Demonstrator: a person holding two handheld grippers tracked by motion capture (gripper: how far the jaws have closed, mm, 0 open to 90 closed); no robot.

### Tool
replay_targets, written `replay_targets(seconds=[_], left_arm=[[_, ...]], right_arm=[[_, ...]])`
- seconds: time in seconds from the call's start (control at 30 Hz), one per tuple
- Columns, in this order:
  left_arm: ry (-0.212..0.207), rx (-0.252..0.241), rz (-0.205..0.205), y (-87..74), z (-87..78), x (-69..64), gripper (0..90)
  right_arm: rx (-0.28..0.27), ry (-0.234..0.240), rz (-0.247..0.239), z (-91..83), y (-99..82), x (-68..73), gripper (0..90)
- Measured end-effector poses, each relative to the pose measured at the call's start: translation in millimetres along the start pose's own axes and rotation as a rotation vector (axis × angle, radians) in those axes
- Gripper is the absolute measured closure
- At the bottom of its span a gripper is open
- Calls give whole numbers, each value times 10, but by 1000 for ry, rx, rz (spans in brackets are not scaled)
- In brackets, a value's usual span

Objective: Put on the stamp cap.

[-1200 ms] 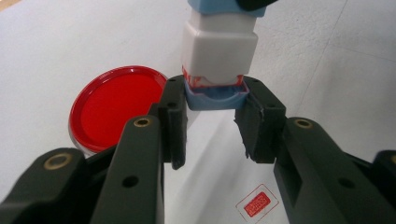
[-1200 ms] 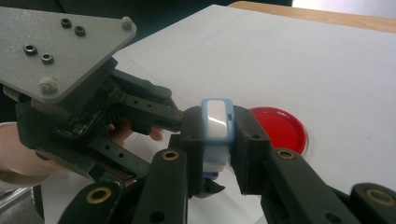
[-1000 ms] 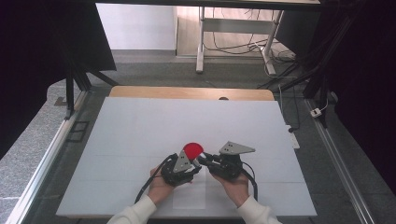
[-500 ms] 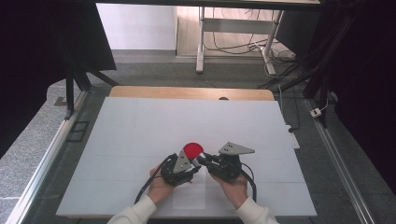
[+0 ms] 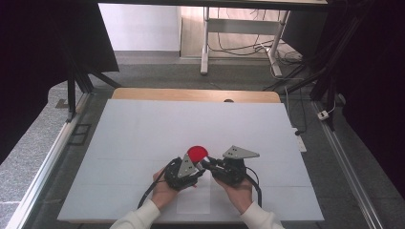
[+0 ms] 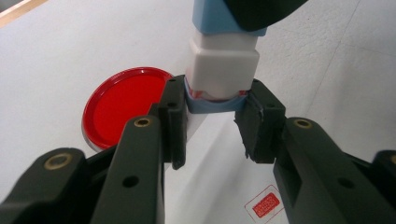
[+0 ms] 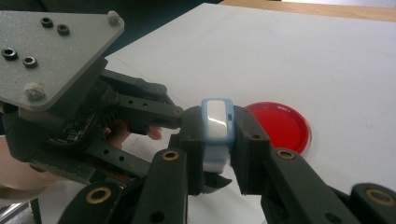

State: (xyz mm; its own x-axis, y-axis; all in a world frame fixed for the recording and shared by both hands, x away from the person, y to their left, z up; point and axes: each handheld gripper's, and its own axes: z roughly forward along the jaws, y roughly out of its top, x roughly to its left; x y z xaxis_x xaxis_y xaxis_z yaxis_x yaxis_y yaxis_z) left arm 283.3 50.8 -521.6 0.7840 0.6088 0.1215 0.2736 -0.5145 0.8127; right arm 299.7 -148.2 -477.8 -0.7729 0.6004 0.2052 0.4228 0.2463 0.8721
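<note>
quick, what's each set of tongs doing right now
Left tongs: shut on one end of the small blue and white block.
Right tongs: shut on the other end of the same block.

In the high view the small white and blue block between the two grippers is too small to make out. The left gripper covers the near right edge of the red lid. The right gripper hides the block's sides, and the label on the table is too small to read.
</note>
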Motion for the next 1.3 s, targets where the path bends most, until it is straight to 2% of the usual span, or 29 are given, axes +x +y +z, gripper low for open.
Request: replay_targets(seconds=[0.37,0.67,1.3], left_arm=[[11,-2,5,4,-10,-13,648],[23,-3,19,7,-18,-29,651],[49,-7,41,20,-46,-72,654]], right_arm=[[-1,9,4,-2,-2,-10,752],[-1,30,37,0,-16,-49,752],[19,63,68,20,-26,-84,755]])
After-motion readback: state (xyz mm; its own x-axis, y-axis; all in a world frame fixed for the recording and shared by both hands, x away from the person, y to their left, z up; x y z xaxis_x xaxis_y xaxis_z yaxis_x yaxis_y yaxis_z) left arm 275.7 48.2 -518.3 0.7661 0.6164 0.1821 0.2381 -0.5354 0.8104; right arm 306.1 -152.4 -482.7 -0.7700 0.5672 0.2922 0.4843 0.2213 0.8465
